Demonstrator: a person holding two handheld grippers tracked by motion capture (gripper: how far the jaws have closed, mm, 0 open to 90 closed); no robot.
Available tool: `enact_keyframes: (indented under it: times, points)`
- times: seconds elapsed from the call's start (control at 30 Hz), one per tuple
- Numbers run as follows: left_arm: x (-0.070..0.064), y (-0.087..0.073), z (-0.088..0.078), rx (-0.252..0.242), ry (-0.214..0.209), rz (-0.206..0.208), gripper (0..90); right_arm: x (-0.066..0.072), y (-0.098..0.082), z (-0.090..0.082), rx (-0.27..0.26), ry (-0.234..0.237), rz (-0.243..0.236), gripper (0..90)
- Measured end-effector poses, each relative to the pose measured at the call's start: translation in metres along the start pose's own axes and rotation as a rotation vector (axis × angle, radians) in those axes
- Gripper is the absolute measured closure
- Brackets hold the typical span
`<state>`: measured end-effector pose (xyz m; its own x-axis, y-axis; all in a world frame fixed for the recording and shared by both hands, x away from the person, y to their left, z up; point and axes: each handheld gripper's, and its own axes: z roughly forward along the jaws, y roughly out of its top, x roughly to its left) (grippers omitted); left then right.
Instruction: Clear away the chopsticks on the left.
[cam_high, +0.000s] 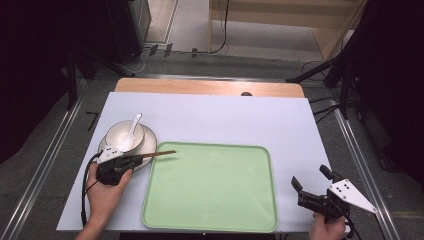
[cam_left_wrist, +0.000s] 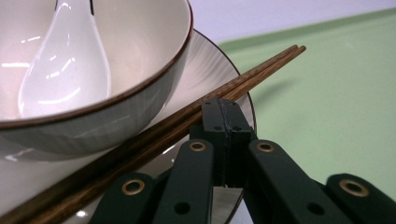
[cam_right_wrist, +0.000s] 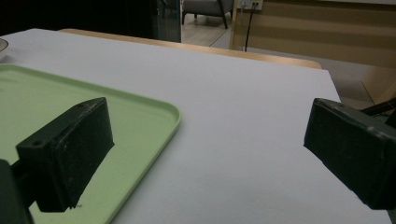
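The tray (cam_high: 210, 187) is pale green, the chopsticks (cam_high: 160, 154) dark brown, the spoon (cam_high: 131, 131) white, and the cream bowl (cam_high: 120, 134) has a brown rim.

Bright tabletop, dark surroundings, glare, blurred foreground

Grey floor (cam_high: 200, 62) beyond a white-covered surface (cam_high: 215, 120) with a wooden far edge. Light wooden shelving (cam_high: 300, 25) at the back, black cables (cam_high: 220, 30) trailing, dark curtains (cam_high: 30, 65) either side.

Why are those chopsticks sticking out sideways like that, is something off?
Slightly. The chopsticks lie across the plate rim beside the bowl, tips overhanging the green tray. The left gripper sits shut beside them. Nothing spilled or broken.
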<state>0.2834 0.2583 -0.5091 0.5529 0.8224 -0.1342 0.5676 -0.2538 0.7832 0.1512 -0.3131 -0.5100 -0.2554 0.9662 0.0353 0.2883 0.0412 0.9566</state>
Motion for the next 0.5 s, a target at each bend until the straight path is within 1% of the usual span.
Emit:
enact_keyframes:
  times: [0.07,0.13,0.27,0.3,0.37,0.4,0.43,0.47,0.5]
  points:
    - [-0.002,0.003,0.003,-0.003,0.007,-0.004,90.0,0.001,0.000,0.000,0.003,0.000,0.001,1.1]
    - [-0.003,0.004,0.006,0.003,0.018,0.008,90.0,0.001,0.000,0.001,0.004,0.000,0.001,1.1]
    - [-0.005,0.006,0.010,0.007,0.019,0.011,90.0,0.001,0.000,0.000,0.004,0.001,0.002,1.1]
    - [-0.005,0.007,0.011,0.005,0.028,0.010,90.0,0.001,0.000,0.000,0.004,0.001,0.001,1.1]
    - [-0.005,0.009,0.014,0.002,0.037,-0.007,90.0,0.001,0.000,0.001,0.004,0.001,0.001,1.1]
    - [-0.007,0.010,0.016,0.008,0.074,0.018,90.0,0.001,0.000,0.001,0.006,0.003,0.001,1.1]
    - [-0.011,0.011,0.018,0.016,0.100,0.046,90.0,0.001,0.000,0.001,0.008,0.004,0.001,1.1]
    - [-0.013,0.012,0.020,0.019,0.115,0.060,90.0,0.000,-0.001,0.001,0.010,0.004,-0.002,1.1]
    - [-0.014,0.012,0.022,0.022,0.116,0.061,88.7,0.000,-0.001,0.002,0.010,0.006,0.000,1.1]
